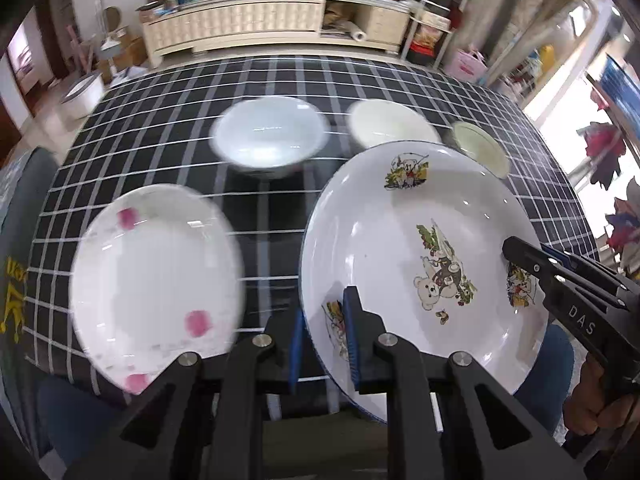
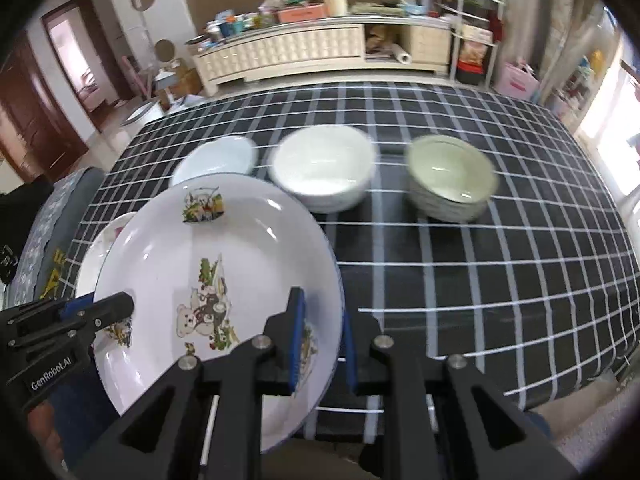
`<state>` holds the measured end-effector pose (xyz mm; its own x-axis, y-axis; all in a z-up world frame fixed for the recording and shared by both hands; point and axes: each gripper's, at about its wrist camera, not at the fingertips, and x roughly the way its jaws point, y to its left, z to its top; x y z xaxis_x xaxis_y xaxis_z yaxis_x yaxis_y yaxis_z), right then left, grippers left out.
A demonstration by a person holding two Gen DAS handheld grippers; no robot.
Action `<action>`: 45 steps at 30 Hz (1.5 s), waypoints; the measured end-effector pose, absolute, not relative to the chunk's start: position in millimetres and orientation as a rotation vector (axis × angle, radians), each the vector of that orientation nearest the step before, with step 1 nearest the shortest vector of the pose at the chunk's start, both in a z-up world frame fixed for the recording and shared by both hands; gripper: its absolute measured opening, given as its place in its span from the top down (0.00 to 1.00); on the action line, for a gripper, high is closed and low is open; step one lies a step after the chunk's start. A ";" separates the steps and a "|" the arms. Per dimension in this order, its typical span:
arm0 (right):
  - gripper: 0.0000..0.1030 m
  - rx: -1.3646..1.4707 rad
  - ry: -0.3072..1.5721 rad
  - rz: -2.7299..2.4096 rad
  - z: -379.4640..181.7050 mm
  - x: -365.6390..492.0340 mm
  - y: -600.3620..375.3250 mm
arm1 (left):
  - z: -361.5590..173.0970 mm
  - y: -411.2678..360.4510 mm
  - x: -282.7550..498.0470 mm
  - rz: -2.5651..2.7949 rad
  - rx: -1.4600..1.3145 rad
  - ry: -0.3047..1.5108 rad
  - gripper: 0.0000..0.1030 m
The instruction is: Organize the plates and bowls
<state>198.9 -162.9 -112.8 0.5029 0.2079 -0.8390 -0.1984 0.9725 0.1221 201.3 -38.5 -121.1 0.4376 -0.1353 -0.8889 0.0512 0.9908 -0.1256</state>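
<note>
Both tools are clamped on the bear plate (image 1: 420, 264): the left tool (image 1: 322, 344) on its left rim, the right tool (image 2: 320, 344) on its right, holding it above the desk (image 2: 520, 280). The pink-flowered plate (image 1: 156, 280), probably its stack-mate, lies left, nearer the left hand. Beyond stand three bowls (image 2: 324, 168).

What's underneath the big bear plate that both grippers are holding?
Around the bear plate, the checked tablecloth shows, and a pink-flowered plate lies to its left, partly hidden behind it in the right wrist view. Whatever lies directly beneath it is covered.
</note>
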 end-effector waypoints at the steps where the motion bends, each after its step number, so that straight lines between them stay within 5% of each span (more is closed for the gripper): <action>1: 0.79 0.008 1.013 0.254 -113.0 199.5 -152.5 | -119.3 -25.8 199.1 -0.099 -0.090 1.110 0.84; 19: 0.79 -0.081 1.069 0.394 -140.5 213.1 -35.7 | -125.7 117.6 171.0 0.077 -0.177 1.132 0.84; 45: 0.79 -0.133 1.132 0.400 -162.7 224.4 -3.6 | -161.5 151.8 184.9 0.120 -0.221 1.185 0.85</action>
<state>224.4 -3.6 -162.7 0.3626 0.2435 -0.8996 -0.3764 0.9213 0.0977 184.9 151.8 -161.5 0.3731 -0.0231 -0.9275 -0.2084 0.9721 -0.1080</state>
